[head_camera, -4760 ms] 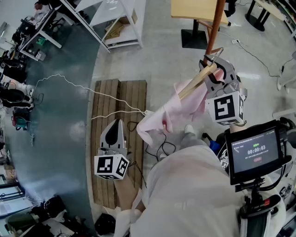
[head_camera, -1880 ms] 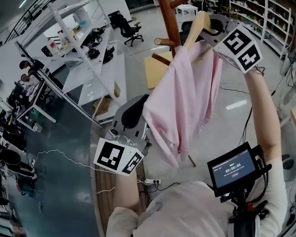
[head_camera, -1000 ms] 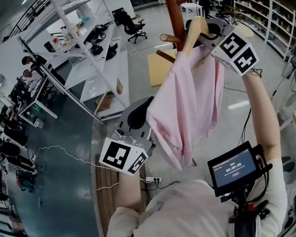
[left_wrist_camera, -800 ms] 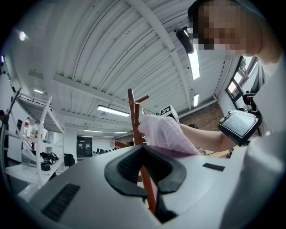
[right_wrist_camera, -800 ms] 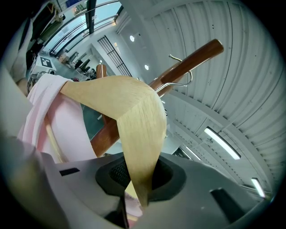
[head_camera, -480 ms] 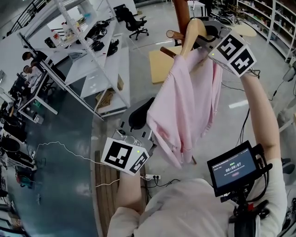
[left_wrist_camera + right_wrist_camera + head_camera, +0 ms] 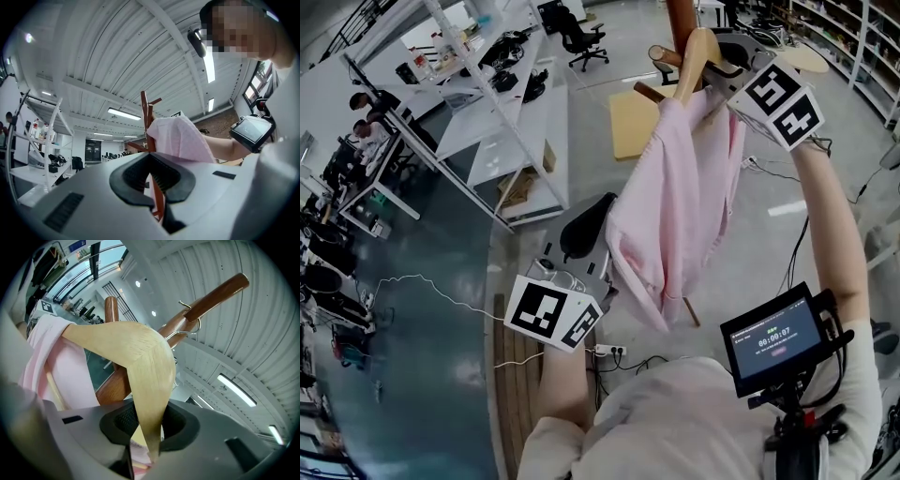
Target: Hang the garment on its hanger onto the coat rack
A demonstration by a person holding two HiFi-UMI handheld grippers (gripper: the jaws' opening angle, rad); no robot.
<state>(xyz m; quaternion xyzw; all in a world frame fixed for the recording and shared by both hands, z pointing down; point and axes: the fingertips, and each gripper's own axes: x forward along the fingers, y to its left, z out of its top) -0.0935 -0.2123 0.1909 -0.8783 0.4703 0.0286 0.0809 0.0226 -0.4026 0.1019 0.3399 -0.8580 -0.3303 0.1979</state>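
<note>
My right gripper (image 7: 719, 70) is raised at the upper right, shut on one arm of a pale wooden hanger (image 7: 697, 54). In the right gripper view the pads pinch that arm (image 7: 149, 380) between them at the right gripper (image 7: 150, 430). The hanger's metal hook (image 7: 193, 318) curves around a red-brown peg (image 7: 213, 292) of the coat rack (image 7: 680, 14). A pink garment (image 7: 675, 206) hangs from the hanger, in front of the rack's pole. My left gripper (image 7: 581, 234) sits lower left, below the garment's hem. Its jaws are shut on nothing, left gripper (image 7: 152, 183), and point up at the pole (image 7: 146, 112).
White shelving (image 7: 487, 103) runs along the left. A yellow tabletop (image 7: 630, 120) stands behind the rack. A power strip and cables (image 7: 609, 350) lie on the floor. A small screen (image 7: 773, 342) is mounted at my chest. People (image 7: 366, 122) sit at desks far left.
Since the earliest frame my right gripper has lifted the hanger and garment from low down up to the rack's pegs. My left gripper rose too. In the last second both stay almost still.
</note>
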